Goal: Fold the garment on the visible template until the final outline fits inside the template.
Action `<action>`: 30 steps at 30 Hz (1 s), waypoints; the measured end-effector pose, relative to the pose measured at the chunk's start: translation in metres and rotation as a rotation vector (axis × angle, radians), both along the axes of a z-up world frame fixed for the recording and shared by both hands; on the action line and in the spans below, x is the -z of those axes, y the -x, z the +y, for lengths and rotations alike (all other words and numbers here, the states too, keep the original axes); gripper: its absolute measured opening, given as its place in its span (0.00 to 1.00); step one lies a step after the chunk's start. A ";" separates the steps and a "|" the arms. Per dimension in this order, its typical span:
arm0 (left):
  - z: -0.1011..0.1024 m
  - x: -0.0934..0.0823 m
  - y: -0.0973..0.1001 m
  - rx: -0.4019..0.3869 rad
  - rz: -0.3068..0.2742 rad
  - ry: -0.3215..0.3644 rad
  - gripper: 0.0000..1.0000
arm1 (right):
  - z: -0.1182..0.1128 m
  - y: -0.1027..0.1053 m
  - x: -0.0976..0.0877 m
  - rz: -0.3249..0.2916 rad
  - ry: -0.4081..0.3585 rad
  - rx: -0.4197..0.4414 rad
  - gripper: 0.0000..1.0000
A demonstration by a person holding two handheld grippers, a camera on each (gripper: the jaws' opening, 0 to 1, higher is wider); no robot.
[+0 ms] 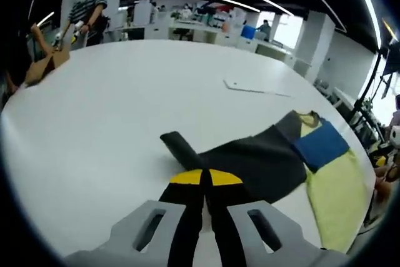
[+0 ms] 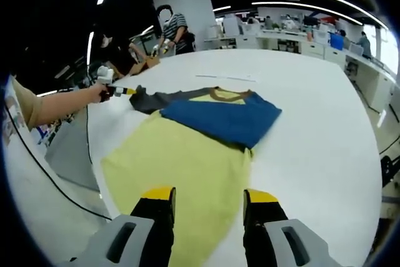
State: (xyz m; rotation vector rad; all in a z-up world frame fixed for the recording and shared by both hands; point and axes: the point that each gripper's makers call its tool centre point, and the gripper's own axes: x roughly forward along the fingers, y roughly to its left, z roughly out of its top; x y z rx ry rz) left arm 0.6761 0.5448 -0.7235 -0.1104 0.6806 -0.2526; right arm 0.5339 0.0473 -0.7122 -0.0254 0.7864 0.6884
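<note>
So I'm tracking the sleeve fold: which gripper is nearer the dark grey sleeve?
Left. The left gripper is shut at the dark grey sleeve; the right gripper is open over the yellow hem, across the garment.

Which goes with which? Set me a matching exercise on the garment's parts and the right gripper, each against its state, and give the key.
Things
1. grey sleeve
2. blue panel
3. yellow-green body
4. right gripper

States
A. jaws apart, over the garment's near edge
B. pinched at its end by the left gripper
C. lying across the garment just below the collar
D. spread flat, the largest area, nearest the right gripper view's camera

Pairs: 1-B, 2-C, 3-D, 4-A
</note>
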 end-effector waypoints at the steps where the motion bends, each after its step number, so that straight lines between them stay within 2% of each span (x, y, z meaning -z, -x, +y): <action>1: -0.001 -0.001 0.000 0.002 -0.001 -0.001 0.00 | 0.000 0.001 0.000 -0.001 0.001 -0.001 0.39; 18: -0.048 -0.022 -0.008 0.100 -0.047 0.007 0.00 | -0.008 0.005 0.001 -0.003 -0.009 -0.003 0.39; 23: -0.059 -0.023 -0.010 0.117 -0.049 0.010 0.00 | -0.012 0.007 0.002 -0.002 -0.011 0.002 0.39; 25: -0.072 -0.021 -0.011 0.133 -0.047 0.018 0.00 | -0.016 0.009 0.004 0.001 -0.012 0.005 0.39; 30: -0.091 -0.015 -0.012 0.158 -0.036 0.021 0.00 | -0.019 0.012 0.005 0.003 -0.012 0.007 0.39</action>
